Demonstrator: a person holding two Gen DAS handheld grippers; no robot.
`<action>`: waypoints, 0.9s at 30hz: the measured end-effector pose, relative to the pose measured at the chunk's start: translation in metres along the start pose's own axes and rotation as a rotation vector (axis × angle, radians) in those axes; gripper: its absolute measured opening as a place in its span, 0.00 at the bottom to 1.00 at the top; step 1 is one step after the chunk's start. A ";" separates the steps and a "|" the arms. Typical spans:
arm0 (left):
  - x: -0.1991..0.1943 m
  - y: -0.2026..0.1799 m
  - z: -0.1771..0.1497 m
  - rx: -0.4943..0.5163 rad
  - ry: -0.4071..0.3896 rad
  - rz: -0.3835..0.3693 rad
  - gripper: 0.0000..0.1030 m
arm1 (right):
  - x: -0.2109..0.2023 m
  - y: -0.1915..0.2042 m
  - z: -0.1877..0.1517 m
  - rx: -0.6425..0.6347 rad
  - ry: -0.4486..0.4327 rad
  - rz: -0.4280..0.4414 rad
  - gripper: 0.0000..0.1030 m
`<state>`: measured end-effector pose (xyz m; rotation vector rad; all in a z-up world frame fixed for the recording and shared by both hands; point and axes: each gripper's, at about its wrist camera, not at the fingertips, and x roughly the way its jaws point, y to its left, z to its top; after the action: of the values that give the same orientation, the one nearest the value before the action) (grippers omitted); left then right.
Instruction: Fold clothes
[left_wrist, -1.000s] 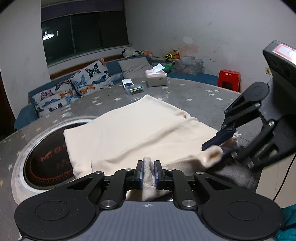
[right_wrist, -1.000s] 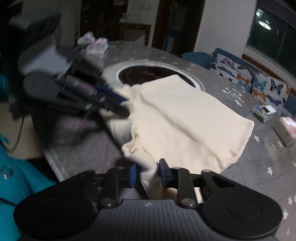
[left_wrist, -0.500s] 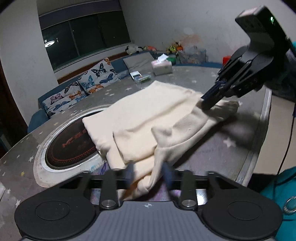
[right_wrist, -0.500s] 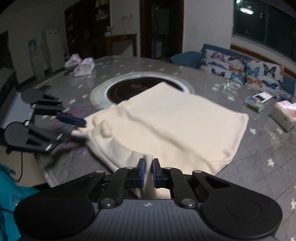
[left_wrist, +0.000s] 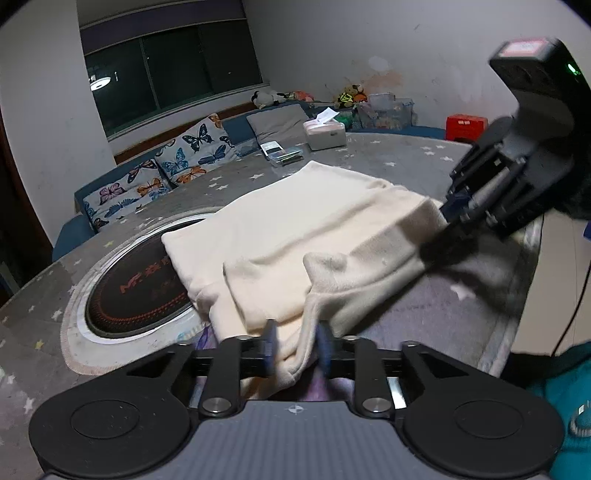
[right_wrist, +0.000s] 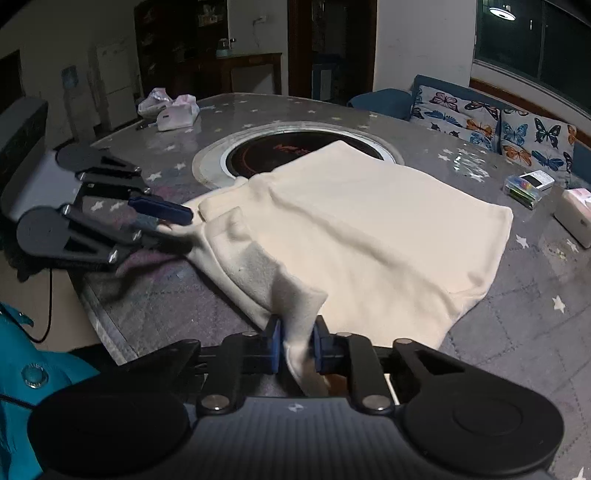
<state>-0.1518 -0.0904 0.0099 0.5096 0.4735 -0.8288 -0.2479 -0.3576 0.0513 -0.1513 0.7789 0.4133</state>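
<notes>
A cream garment (left_wrist: 314, 236) lies partly folded on the round grey table (left_wrist: 406, 162); it also shows in the right wrist view (right_wrist: 369, 221). My left gripper (left_wrist: 295, 349) is open, its jaws apart around a loose corner of the cloth near the table's front edge. It also shows in the right wrist view (right_wrist: 166, 221), open with the cloth corner between its fingers. My right gripper (right_wrist: 297, 349) has its jaws slightly apart with a fold of cloth between them. In the left wrist view it (left_wrist: 447, 221) sits at the garment's right edge.
A dark round hotplate (left_wrist: 144, 288) is set in the table's middle, partly under the garment. A tissue box (left_wrist: 325, 133) and a small box of items (left_wrist: 280, 153) stand at the far side. Bags (right_wrist: 173, 110) lie on the table. A sofa with butterfly cushions (left_wrist: 166, 166) lies beyond.
My left gripper has opened and let go of the cloth corner. My right gripper's jaws have widened around its fold. The garment has settled lower on the table.
</notes>
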 end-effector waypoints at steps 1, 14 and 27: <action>-0.002 -0.001 -0.003 0.012 0.002 0.005 0.32 | -0.001 -0.001 0.001 0.004 -0.007 0.000 0.11; -0.028 -0.008 -0.001 -0.021 -0.042 0.031 0.11 | -0.049 0.016 0.010 -0.008 -0.152 -0.055 0.09; -0.082 -0.003 0.030 -0.123 -0.144 -0.019 0.11 | -0.113 0.035 0.018 -0.047 -0.195 -0.088 0.08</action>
<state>-0.1967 -0.0632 0.0800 0.3305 0.3944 -0.8425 -0.3225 -0.3553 0.1446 -0.1852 0.5692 0.3573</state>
